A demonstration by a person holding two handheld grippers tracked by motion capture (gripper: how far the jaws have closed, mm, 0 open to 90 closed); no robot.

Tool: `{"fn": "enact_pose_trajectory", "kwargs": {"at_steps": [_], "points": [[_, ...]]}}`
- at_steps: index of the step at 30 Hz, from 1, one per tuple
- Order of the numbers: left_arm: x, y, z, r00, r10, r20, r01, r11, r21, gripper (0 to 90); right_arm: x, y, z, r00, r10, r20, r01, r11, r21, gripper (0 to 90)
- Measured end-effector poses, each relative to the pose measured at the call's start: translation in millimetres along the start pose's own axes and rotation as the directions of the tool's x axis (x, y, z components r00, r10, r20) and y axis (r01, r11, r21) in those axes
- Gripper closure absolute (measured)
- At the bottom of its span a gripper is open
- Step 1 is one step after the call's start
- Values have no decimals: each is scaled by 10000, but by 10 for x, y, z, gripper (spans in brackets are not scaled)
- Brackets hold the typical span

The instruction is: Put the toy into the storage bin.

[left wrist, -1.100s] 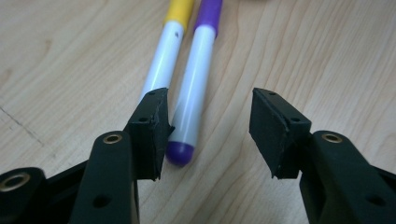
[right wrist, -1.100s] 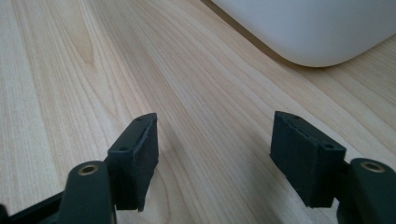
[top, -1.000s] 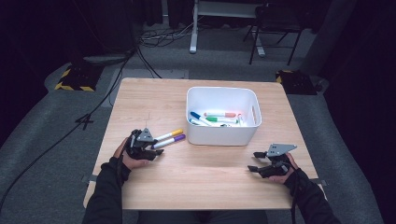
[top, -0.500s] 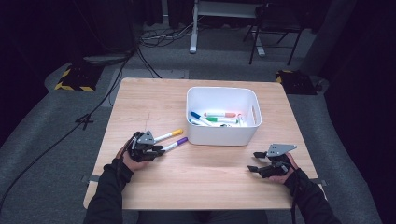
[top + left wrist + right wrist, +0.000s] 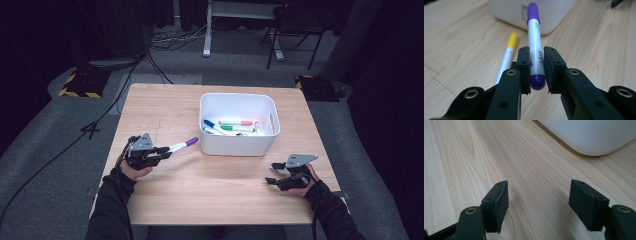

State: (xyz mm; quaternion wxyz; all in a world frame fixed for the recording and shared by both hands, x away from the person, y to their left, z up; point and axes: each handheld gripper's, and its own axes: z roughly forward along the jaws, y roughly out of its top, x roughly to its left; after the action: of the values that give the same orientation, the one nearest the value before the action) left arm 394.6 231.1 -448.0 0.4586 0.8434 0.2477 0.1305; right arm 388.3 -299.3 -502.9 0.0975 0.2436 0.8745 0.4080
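Lower end of yellow-capped marker point(image 5: 507, 56) hidden behind the left gripper point(image 5: 537, 72); white bin point(image 5: 589, 135) cropped by the frame edge.

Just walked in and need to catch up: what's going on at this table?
A person is tidying markers into a white bin, holding a gripper in each hand. The left gripper is clamped on a purple-capped marker and holds it above the wooden table, pointing toward the bin. A yellow-capped marker lies on the table beside it. Several markers already lie in the bin. The right gripper rests near the bin with its jaws open and nothing between them.
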Motion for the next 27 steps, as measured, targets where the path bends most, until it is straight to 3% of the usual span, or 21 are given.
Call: {"fn": "enact_pose_trajectory", "kwargs": {"at_steps": [6,9,13,14,19,22,26,27], "points": [[25,278,-238,9988,398,-283,-414,9974,-591,758,-4,0,-2,10000,0,-32,0,10000,12,326],[51,509,-357,9970,683,-367,-711,9941,-818,758,-5,0,-2,10000,-1,-34,1,10000,9,326],[12,873,-422,9920,1227,-298,-1251,9867,-1036,758,-6,0,-2,10000,3,-41,-3,10000,7,325],[11,966,-429,9868,1586,-327,-1608,9835,-823,758,-7,0,-2,10000,2,-45,-1,10000,6,325],[-46,1332,-330,9742,2255,-93,-2257,9729,-499,758,-4,1,-1,10000,-38,-19,38,10000,-4,325],[-57,1488,-245,9695,2449,113,-2442,9687,-437,758,-3,0,-1,10000,-37,-13,37,10000,-6,325],[-69,1663,-128,9696,2431,269,-2420,9696,-368,758,1,0,-1,10000,-14,-14,14,10000,21,324],[-70,1707,-103,9672,2530,210,-2522,9670,-356,758,2,1,-1,10000,-20,-6,20,10000,25,324]]}}
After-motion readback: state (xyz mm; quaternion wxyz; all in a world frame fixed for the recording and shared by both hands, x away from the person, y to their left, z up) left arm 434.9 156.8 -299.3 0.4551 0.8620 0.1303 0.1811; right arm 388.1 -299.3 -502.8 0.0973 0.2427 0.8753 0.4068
